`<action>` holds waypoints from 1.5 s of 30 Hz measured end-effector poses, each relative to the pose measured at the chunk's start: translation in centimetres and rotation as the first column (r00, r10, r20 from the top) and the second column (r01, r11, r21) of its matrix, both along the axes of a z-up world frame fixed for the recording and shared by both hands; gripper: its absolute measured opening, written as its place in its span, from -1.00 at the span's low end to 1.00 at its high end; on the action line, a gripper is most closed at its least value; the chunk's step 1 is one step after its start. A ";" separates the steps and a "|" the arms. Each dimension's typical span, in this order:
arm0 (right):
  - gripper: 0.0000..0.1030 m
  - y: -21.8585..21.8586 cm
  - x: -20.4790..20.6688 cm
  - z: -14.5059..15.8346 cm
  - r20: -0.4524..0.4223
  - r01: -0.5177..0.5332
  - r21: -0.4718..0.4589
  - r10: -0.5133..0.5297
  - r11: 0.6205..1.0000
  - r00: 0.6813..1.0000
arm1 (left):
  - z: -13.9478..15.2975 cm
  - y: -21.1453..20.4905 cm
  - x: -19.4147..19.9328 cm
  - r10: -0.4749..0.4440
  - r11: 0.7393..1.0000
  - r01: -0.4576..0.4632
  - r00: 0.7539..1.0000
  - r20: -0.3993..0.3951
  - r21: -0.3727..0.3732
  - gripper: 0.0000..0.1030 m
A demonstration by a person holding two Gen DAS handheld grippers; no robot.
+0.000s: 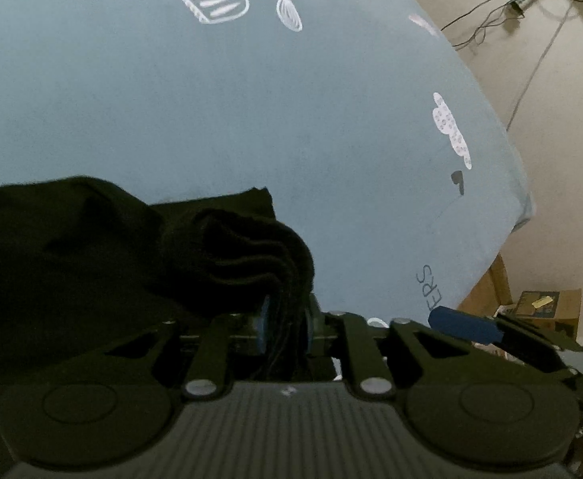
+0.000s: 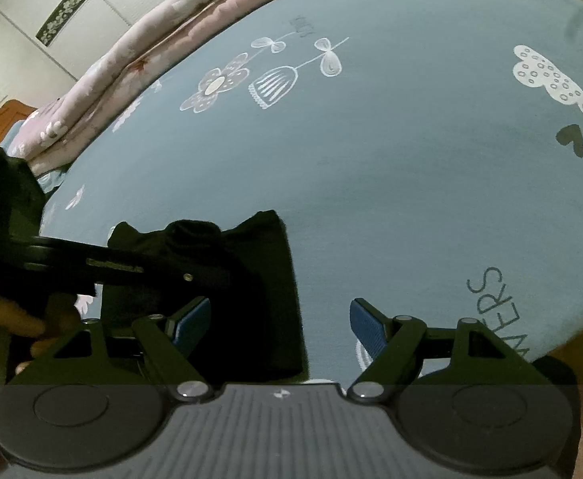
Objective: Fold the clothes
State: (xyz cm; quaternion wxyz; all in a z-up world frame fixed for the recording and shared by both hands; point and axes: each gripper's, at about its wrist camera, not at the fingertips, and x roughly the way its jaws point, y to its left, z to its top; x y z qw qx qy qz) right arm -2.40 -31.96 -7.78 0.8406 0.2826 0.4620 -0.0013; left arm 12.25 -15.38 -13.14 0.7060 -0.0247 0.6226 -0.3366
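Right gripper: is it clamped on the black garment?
No. The right gripper stands open, its blue pads wide apart over the black garment.

Bed (image 2: 371, 167) covered by a blue sheet (image 1: 211, 111) printed with white flowers. A dark garment (image 2: 251, 279) lies bunched near its front edge; a rolled pink quilt (image 2: 139, 52) lies along its far side.

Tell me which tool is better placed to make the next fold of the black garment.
Probably the left tool: it is shut on the black garment, fabric bunched between its pads. The right tool is open, holding nothing.
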 end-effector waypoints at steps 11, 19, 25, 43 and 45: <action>0.57 -1.4 -0.3 -0.1 -0.001 0.040 0.000 -0.040 0.999 0.999 | 2.5 1.1 -0.2 0.017 0.995 -0.014 0.999 0.028 -0.100 -0.16; 0.57 -1.2 0.1 -1.0 -0.023 0.035 0.006 -0.035 0.999 0.999 | 1.9 8.9 -1.6 0.088 0.995 -0.085 0.994 0.068 -0.041 -0.05; 0.57 2.3 2.4 -1.0 0.018 -0.094 -0.011 0.094 0.996 0.995 | 0.4 14.2 -2.4 0.175 0.984 -0.177 0.981 0.080 0.018 -0.02; -0.08 4.3 1.5 -2.2 0.002 -0.200 -0.173 0.203 0.964 0.979 | -0.7 16.8 -3.3 0.201 0.975 -0.211 0.971 0.131 0.065 0.25; -0.10 4.9 1.6 -2.3 -0.005 -0.228 -0.200 0.231 0.953 0.973 | -0.4 16.2 -3.9 0.154 0.983 -0.168 0.975 0.162 0.077 0.26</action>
